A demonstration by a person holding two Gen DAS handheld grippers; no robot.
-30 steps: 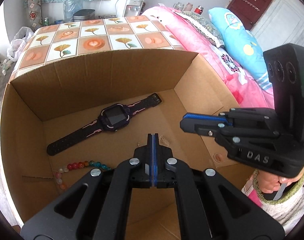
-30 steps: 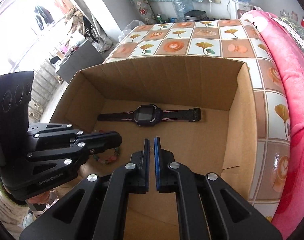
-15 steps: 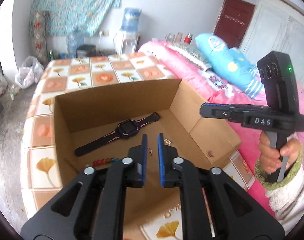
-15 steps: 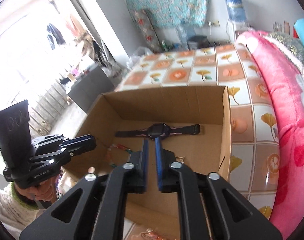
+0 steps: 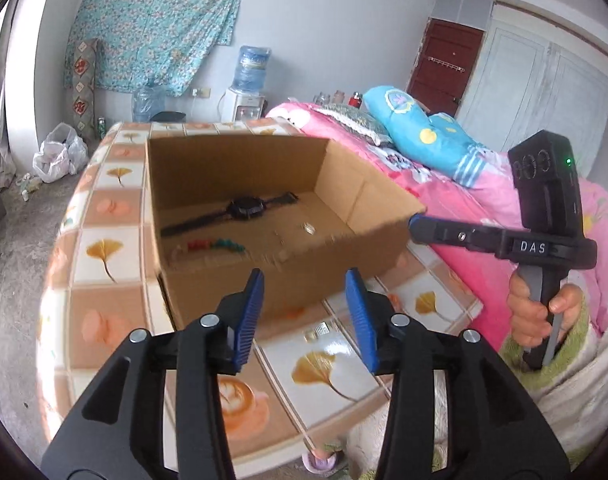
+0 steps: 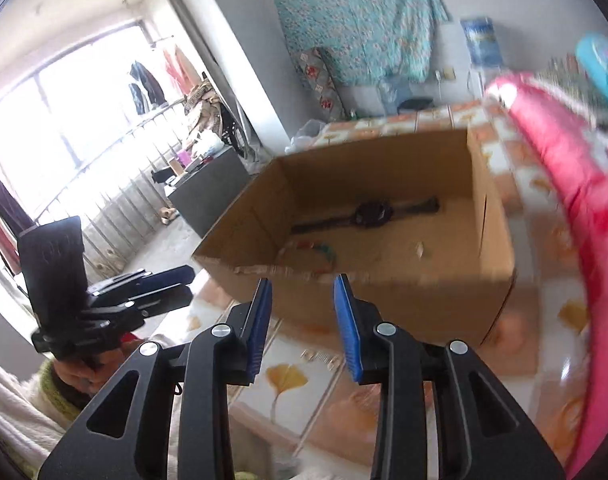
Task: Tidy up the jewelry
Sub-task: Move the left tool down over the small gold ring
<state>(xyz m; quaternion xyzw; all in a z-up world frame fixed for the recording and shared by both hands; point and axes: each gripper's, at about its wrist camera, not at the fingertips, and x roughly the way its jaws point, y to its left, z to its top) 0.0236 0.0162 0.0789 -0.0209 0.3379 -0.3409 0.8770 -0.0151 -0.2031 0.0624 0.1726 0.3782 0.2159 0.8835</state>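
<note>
Both grippers now back out of the cardboard box [image 5: 239, 168], jaws just been opening, nothing between: left gripper [image 5: 304, 312], right gripper [image 6: 302, 320].

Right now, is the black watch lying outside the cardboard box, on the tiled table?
No, the black watch lies flat on the floor inside the cardboard box, behind the bead bracelet.

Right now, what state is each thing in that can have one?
Cardboard box: open-topped, upright on the tiled surface.
Watch: flat in the box, strap unfastened.
Bead bracelet: lying in the box.
Left gripper: just opened, nothing between the jaws.
Right gripper: just opened, nothing held.
</note>
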